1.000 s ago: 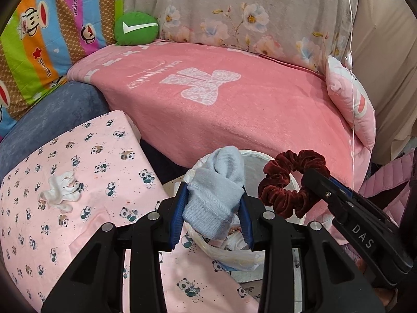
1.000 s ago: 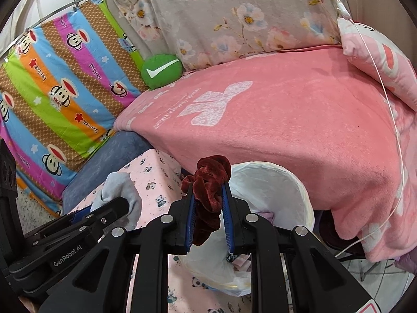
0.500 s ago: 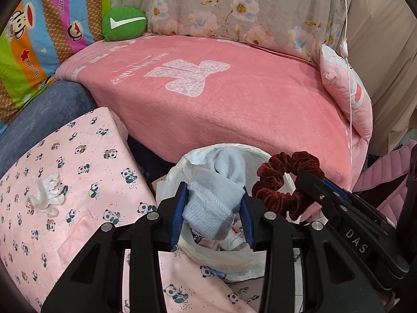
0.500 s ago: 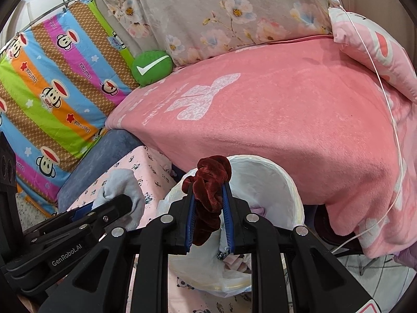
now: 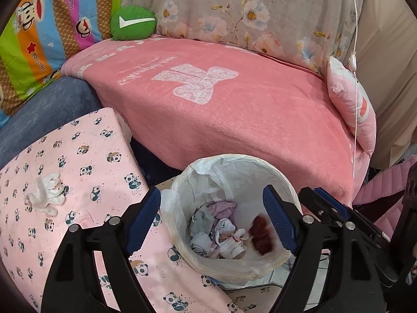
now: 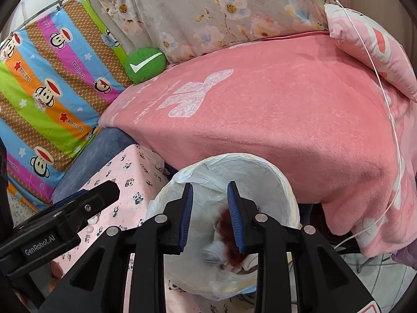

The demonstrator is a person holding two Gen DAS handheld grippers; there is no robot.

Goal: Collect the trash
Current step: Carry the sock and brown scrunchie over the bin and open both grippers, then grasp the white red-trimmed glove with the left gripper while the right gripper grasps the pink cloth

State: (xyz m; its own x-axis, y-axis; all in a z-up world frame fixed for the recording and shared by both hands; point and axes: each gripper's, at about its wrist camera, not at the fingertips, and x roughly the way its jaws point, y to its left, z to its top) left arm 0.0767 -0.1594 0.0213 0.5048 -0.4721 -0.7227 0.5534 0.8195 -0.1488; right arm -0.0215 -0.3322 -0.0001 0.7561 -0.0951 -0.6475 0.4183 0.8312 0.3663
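A white bin with a plastic liner [image 5: 263, 167] stands by the pink bed; it also shows in the right wrist view [image 6: 284, 182]. Inside lie a dark red scrunchie [image 5: 261, 235], blurred in the right wrist view [image 6: 229, 237], and several pale socks and cloths [image 5: 219, 232]. My left gripper [image 5: 212, 216] is open and empty right above the bin. My right gripper [image 6: 209, 214] is open and empty above the bin too, to the right of the left one. A crumpled white tissue [image 5: 47, 193] lies on the panda-print cloth [image 5: 86, 156] to the left.
A pink blanket covers the bed [image 5: 234, 99] behind the bin. A green cushion [image 5: 133, 23], a striped monkey-print cover [image 6: 49, 83] and a floral pillow [image 5: 247, 18] lie at the back. A pink pillow [image 5: 351, 107] and a white cable [image 6: 391, 120] are on the right.
Both grippers have opened above the bin. The blue-grey sock has dropped from the left gripper and the red scrunchie from the right one into the bin.
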